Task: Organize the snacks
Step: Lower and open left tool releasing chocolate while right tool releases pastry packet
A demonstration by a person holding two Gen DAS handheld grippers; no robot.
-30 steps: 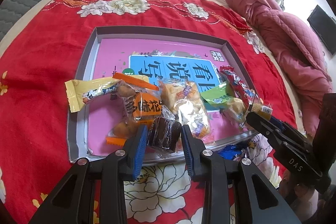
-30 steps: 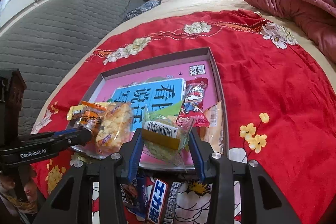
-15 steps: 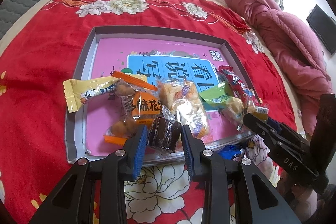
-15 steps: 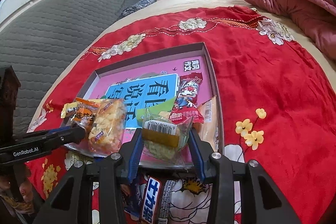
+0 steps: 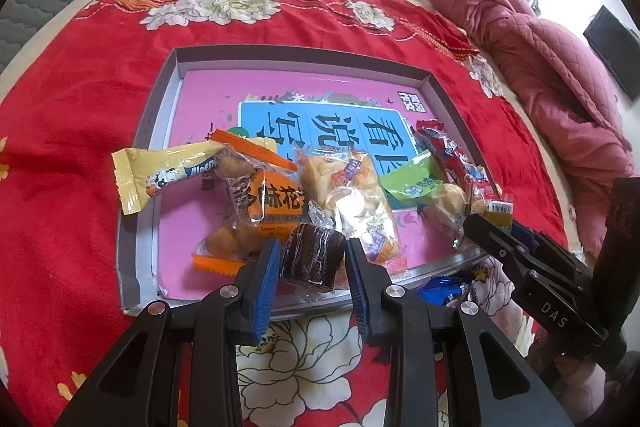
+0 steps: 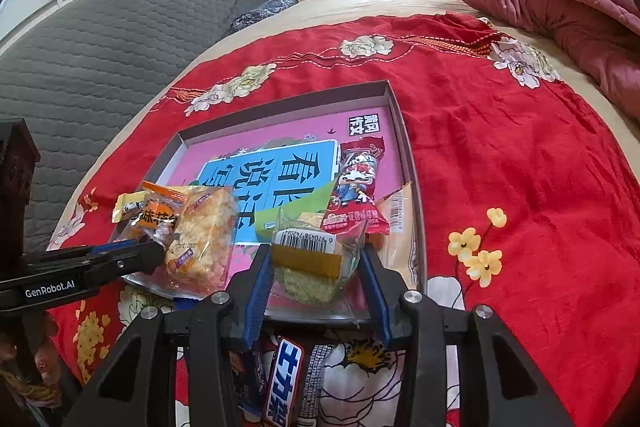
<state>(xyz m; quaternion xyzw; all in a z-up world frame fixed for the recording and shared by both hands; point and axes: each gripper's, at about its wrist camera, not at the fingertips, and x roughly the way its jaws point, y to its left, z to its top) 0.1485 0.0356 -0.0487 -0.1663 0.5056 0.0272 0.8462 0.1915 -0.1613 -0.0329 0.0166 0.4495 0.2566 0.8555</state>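
I am holding the left gripper [image 5: 312, 263] over the near edge of the tray [image 5: 156, 115], its jaws pinching a dark brown wrapped cake [image 5: 314, 259]. The right gripper [image 6: 316, 267] is hovering at the tray's near right corner, jaws pinching a clear packet with a barcode label [image 6: 316, 255]. Both snacks are sitting just above the tray's near rim. Inside the tray I am seeing a yellow Alpenliebe wrapper [image 5: 160, 175] hanging over the left wall, an orange peanut bag [image 5: 260, 203], a pale puffed-snack bag [image 5: 352, 195], a green packet [image 5: 416, 183] and a red stick packet [image 6: 356, 183]. A blue-and-white bar [image 6: 286, 379] is lying on the red floral bedspread [image 6: 500, 167], beneath the right gripper.
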